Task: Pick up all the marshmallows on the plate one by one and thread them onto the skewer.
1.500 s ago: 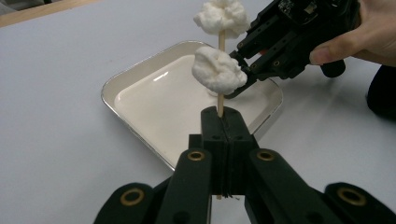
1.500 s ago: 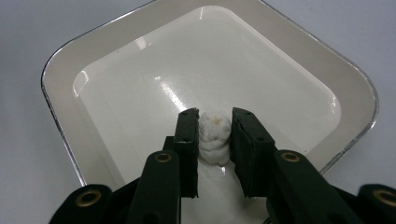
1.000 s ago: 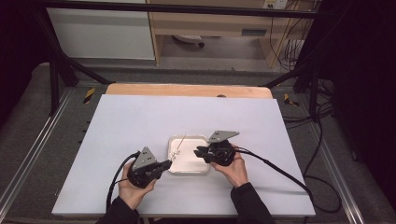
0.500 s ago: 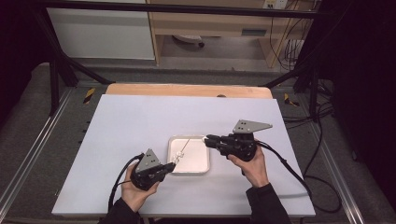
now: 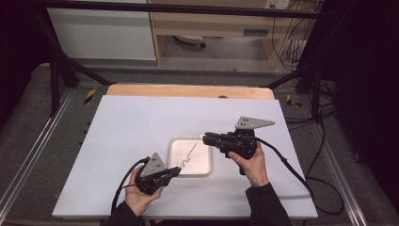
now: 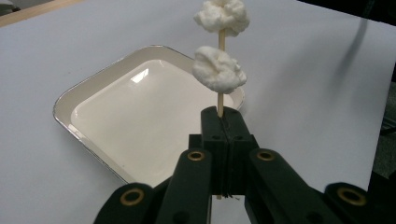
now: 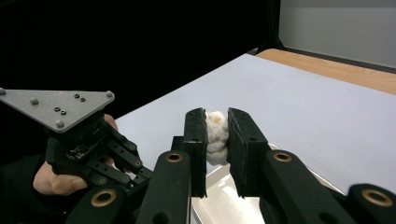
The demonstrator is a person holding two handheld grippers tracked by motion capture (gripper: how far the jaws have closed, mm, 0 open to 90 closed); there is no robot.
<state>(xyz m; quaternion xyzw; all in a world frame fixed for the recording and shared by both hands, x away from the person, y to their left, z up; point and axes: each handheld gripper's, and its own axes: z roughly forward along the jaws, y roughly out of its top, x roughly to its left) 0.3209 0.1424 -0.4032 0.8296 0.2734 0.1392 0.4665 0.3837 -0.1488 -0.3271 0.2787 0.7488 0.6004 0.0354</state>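
Observation:
A wooden skewer (image 6: 220, 100) stands upright in my left gripper (image 6: 223, 119), whose jaws are shut on its lower end. Two white marshmallow pieces (image 6: 218, 70) are threaded on the stick, one above the other. Behind it lies a shallow white tray (image 6: 70, 95). From above, my left gripper (image 5: 176, 170) sits at the tray's (image 5: 193, 173) near left corner with the skewer (image 5: 189, 153) slanting over it. My right gripper (image 5: 205, 137) hovers at the tray's far right corner. Its jaws (image 7: 217, 121) are shut on a white marshmallow (image 7: 216, 135).
The tray rests on a white table top (image 5: 131, 122) with a wooden strip (image 5: 188, 91) along the far edge. Cables trail from both grippers toward the near edge. Metal frame rails run along both sides of the table.
My right gripper has drawn back to the right, off the tray's middle, to its far right corner. My left gripper has shifted slightly right along the tray's near edge with the skewer.

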